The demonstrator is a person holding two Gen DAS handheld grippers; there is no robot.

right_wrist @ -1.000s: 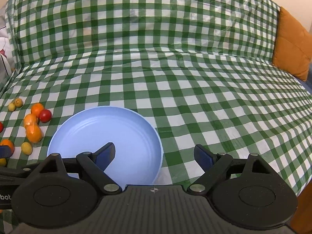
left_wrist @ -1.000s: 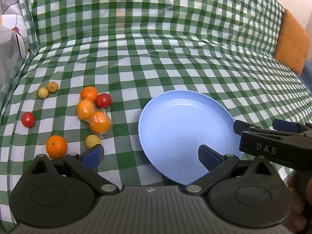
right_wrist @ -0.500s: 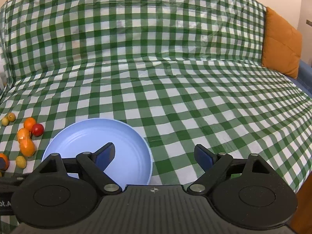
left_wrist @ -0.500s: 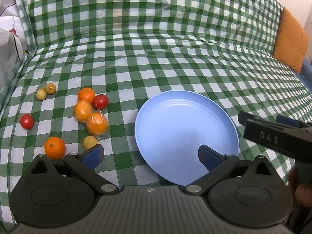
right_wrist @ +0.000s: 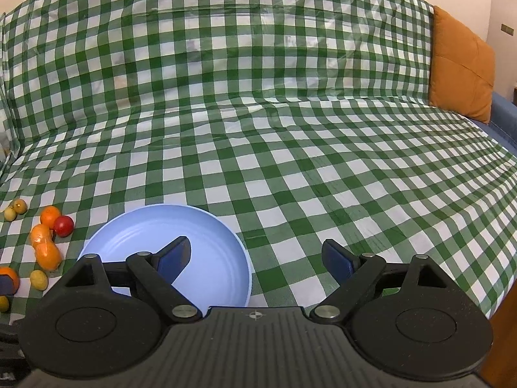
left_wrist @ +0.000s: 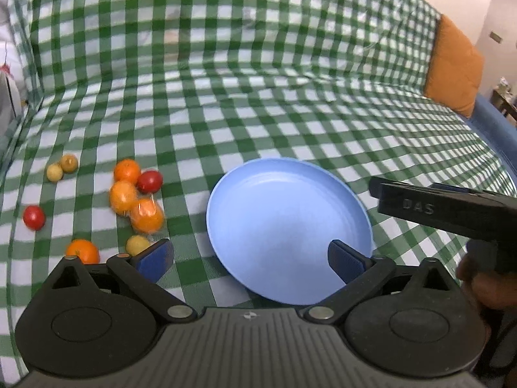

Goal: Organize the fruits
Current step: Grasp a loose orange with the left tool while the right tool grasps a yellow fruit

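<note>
An empty blue plate (left_wrist: pixel 287 223) lies on the green checked cloth; it also shows in the right wrist view (right_wrist: pixel 135 245). Left of it lie several fruits: oranges (left_wrist: pixel 122 194), one plastic-wrapped orange (left_wrist: pixel 147 216), red tomatoes (left_wrist: pixel 150 181), small yellow fruits (left_wrist: pixel 54 172). The same fruits show in the right wrist view (right_wrist: pixel 48 252). My left gripper (left_wrist: pixel 250 258) is open and empty over the plate's near left edge. My right gripper (right_wrist: pixel 258 255) is open and empty over the plate's right edge; it shows from the side in the left wrist view (left_wrist: pixel 436 208).
The checked cloth (right_wrist: pixel 290 113) covers a sofa seat and backrest. An orange cushion (right_wrist: pixel 462 68) stands at the far right, with a blue sofa edge (left_wrist: pixel 494 123) beside it. A white object (left_wrist: pixel 6 87) sits at the far left.
Both grippers have pulled back and tilted up a little; plate and fruits sit lower and smaller in view. The right gripper rose in the left view. Both stay open.
</note>
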